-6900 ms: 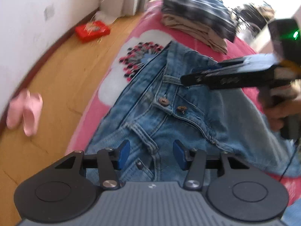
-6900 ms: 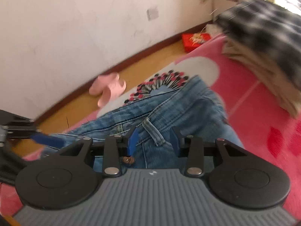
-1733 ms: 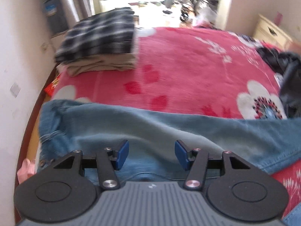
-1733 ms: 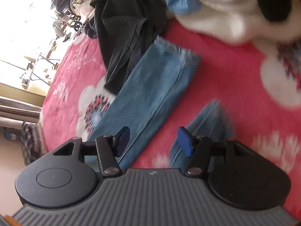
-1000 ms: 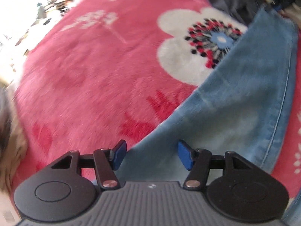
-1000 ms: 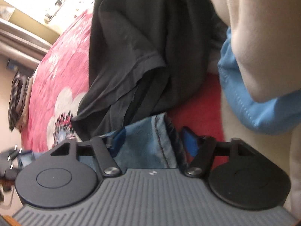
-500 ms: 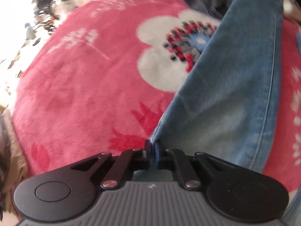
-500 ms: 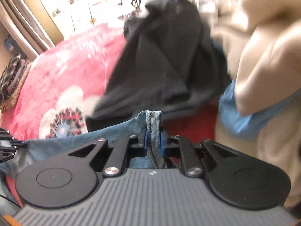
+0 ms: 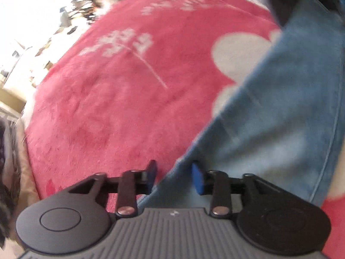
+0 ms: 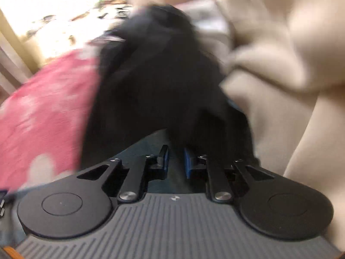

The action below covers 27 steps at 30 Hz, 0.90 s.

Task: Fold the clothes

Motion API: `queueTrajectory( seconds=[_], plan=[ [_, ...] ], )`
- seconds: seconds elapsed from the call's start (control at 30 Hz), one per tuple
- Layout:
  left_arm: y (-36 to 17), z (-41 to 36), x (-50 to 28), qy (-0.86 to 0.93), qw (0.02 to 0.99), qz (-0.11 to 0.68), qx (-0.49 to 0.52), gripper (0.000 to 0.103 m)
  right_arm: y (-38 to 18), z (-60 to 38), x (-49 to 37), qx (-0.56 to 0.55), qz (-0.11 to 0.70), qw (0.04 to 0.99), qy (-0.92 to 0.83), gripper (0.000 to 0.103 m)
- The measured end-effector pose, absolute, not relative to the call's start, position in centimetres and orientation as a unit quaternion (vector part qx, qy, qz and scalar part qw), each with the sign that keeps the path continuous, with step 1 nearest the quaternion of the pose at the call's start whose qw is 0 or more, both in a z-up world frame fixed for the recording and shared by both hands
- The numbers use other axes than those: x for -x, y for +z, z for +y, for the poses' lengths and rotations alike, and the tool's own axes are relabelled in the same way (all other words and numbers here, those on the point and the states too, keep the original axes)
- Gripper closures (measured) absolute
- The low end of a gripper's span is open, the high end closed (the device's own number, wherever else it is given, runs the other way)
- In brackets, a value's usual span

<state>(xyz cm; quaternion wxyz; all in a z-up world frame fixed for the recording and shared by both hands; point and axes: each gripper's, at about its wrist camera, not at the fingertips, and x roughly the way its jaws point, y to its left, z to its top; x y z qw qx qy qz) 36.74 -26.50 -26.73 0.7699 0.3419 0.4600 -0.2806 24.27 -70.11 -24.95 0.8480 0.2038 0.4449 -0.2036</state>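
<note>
Blue jeans (image 9: 280, 118) lie stretched over the pink flowered blanket (image 9: 118, 97). My left gripper (image 9: 174, 178) hangs over the leg's left edge. Its jaws are opening: the denim edge runs through the gap and the blue pads stand clear of it. In the blurred right wrist view my right gripper (image 10: 175, 161) keeps a narrow gap with dark denim (image 10: 146, 149) pinched in it; its jaws are starting to open. A black garment (image 10: 161, 75) lies just beyond its fingertips.
A cream garment (image 10: 280, 54) is bunched to the right of the black one. The pink blanket (image 10: 43, 108) spreads to the left. A folded pile (image 9: 8, 151) sits at the blanket's left edge. Dark clothing (image 9: 280, 4) lies at the jeans' far end.
The left jaws, shut on the denim edge half a second ago, have come apart. The right gripper closed on the jeans hem a second ago and has moved closer to the black garment.
</note>
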Motion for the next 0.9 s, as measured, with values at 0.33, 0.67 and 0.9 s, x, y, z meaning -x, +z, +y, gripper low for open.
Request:
queueTrajectory(
  seconds=[0.33, 0.67, 0.9],
  plan=[
    [-17.8, -11.8, -31.8, -0.174, 0.838, 0.486, -0.174, 0.035, -17.6, -67.2, -12.2, -0.258, 0.358, 0.872, -0.21, 0.057],
    [-13.2, 12.6, -18.3, 0.104, 0.832, 0.544, 0.036, 0.03, -19.9, -62.1, 3.4, -0.385, 0.429, 0.769, -0.277, 0.052],
    [-15.0, 19.9, -7.8, 0.177, 0.788, 0.565, 0.17, 0.028, -21.7, -59.1, 9.6, -0.541, 0.391, 0.683, -0.296, 0.052]
  ],
)
